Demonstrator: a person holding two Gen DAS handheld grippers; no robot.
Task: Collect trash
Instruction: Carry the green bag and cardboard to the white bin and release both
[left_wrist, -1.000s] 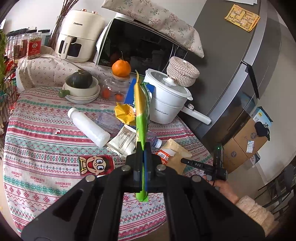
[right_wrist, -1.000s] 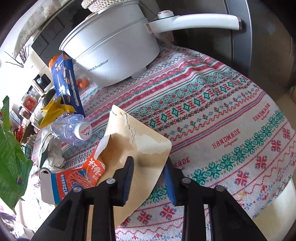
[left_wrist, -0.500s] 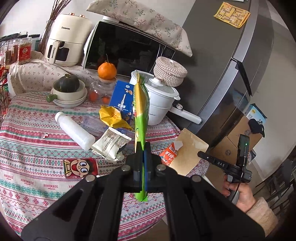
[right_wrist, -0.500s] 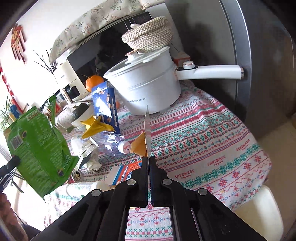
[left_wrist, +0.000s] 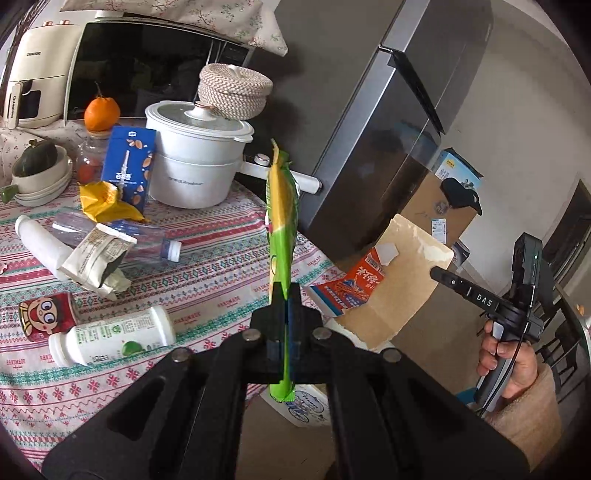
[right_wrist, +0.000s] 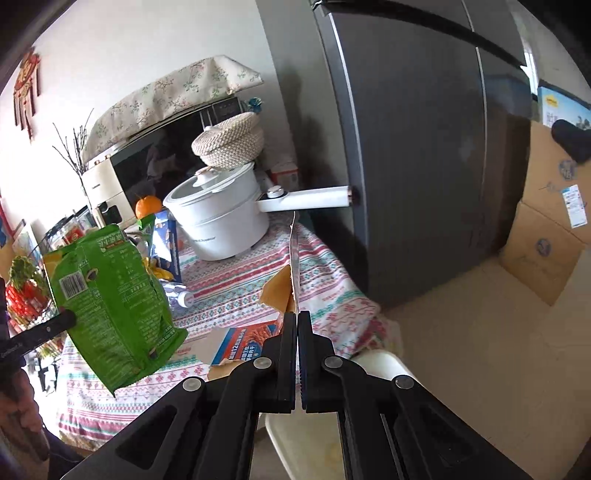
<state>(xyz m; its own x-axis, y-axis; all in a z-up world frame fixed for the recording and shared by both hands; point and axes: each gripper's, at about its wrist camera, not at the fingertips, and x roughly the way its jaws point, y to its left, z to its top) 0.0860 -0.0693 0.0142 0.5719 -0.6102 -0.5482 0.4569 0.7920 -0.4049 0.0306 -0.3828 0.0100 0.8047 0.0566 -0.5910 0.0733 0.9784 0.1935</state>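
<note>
Left gripper (left_wrist: 286, 295) clamped on tall green-yellow snack bag (left_wrist: 282, 225), long axis upright. Right gripper (right_wrist: 296, 317) pinching flat brown paper pouch (left_wrist: 397, 291) edge-on, clear of striped tablecloth (left_wrist: 207, 266). White bin rim (right_wrist: 373, 360) directly below right gripper, nearer than left.

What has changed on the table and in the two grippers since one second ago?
The right gripper closed its fingers on the brown paper pouch and lifted it off the table; the orange snack box now hangs off the table's edge beside the pouch. The left gripper stayed shut on the green snack bag. The white pot and bottles stayed where they were.
</note>
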